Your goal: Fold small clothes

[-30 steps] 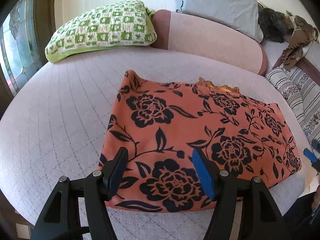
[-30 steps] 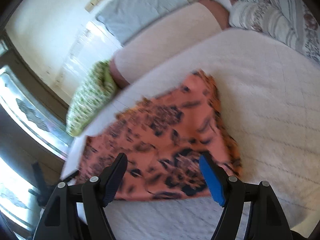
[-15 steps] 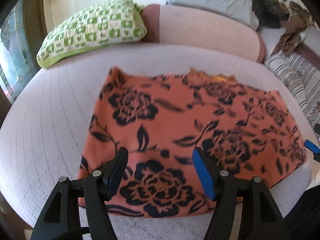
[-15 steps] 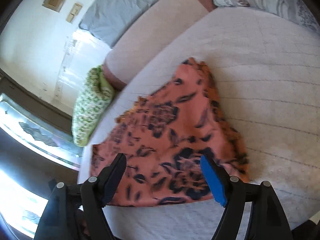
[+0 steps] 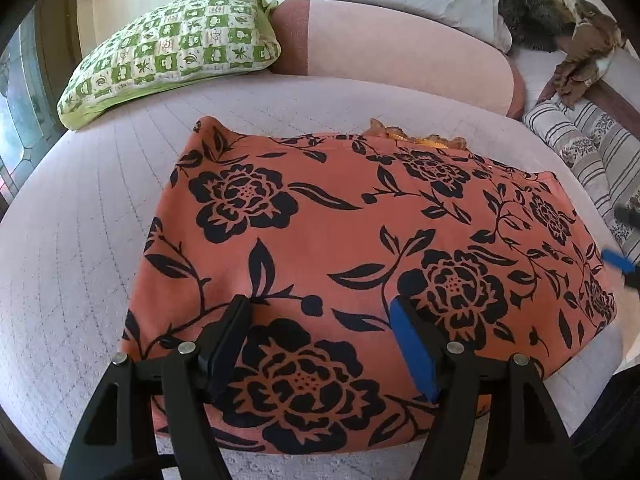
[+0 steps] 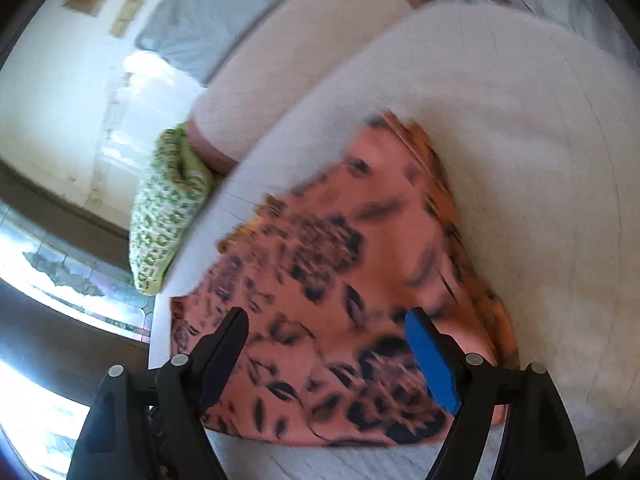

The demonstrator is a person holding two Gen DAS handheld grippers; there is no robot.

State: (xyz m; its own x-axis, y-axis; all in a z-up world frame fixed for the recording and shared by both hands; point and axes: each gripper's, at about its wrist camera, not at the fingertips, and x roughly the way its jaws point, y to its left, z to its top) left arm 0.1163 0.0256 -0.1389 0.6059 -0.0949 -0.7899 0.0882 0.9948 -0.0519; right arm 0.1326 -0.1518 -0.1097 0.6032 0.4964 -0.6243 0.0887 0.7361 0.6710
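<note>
The orange floral garment [image 5: 360, 248] lies flat on the bed [image 5: 80, 248], apparently partly folded. My left gripper [image 5: 320, 320] and right gripper [image 6: 326, 332] hover wide, empty. Further folds remain.

Your right wrist view is motion-blurred, smearing the orange cloth [image 6: 340, 280]; your right gripper [image 5: 620, 258] is cut off at the left view's edge.
</note>
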